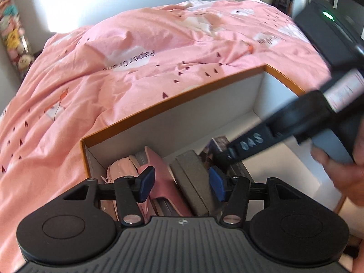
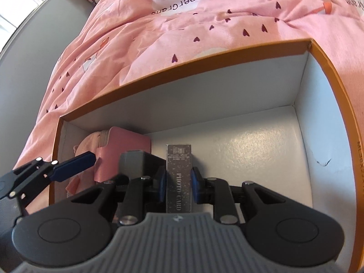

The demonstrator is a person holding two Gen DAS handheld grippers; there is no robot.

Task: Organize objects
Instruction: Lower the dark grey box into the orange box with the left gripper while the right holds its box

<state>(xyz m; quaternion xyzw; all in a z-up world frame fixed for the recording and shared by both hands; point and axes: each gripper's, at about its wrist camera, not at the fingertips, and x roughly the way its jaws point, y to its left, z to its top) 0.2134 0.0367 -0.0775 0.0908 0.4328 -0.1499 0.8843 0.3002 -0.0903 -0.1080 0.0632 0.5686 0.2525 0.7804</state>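
Note:
An orange box with white inside (image 1: pixel 173 97) (image 2: pixel 204 86) lies on a pink bed cover. At its left end stand a pink pouch (image 1: pixel 118 168) (image 2: pixel 88 141), a pink book (image 1: pixel 159 177) (image 2: pixel 127 143) and a grey case (image 1: pixel 193 177) (image 2: pixel 134 161). My right gripper (image 2: pixel 178 185) is shut on a dark glittery "PHOTO CARD" box (image 2: pixel 178 177), upright beside the grey case; it also shows in the left wrist view (image 1: pixel 218 143). My left gripper (image 1: pixel 182 182) is open above the pink book and grey case, holding nothing.
The pink bed cover (image 1: pixel 113 72) (image 2: pixel 182 22) with hearts surrounds the box. The box floor (image 2: pixel 261 154) to the right of the card box is bare white. Plush toys (image 1: pixel 13 36) stand by the wall at the left.

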